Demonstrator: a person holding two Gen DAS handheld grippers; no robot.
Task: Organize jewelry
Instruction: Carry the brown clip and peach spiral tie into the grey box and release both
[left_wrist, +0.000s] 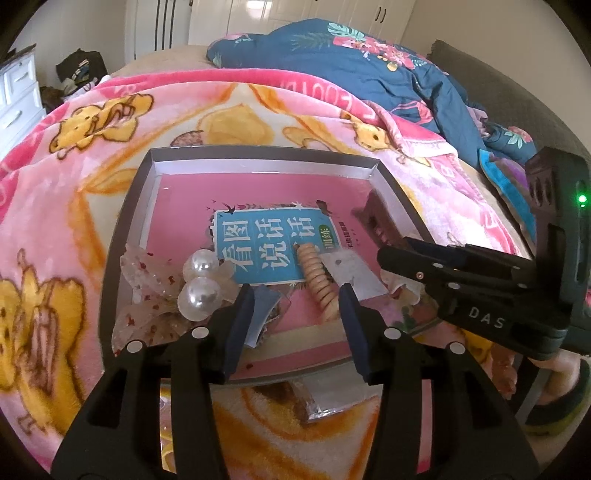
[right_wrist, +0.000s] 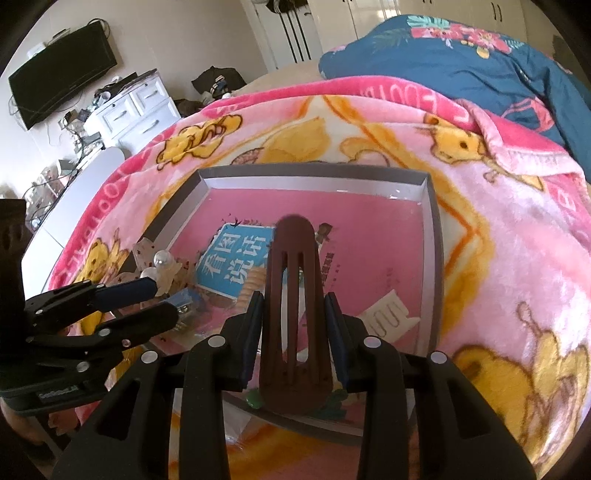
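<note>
Pearl hair bow, tan spiral hair tie and white clip crowded low in grey box lid lined with pink book. Brown hair clip upright at frame centre, pinched by right gripper. Left gripper spread, empty, above spiral tie; pink cartoon blanket beneath, bedroom behind.

Brown clip: lower end hidden behind the right gripper; tip blurred. Book: small print unreadable, near edge covered by the left gripper. Foil packet cut off behind gripper arms. Foot partly hidden.
</note>
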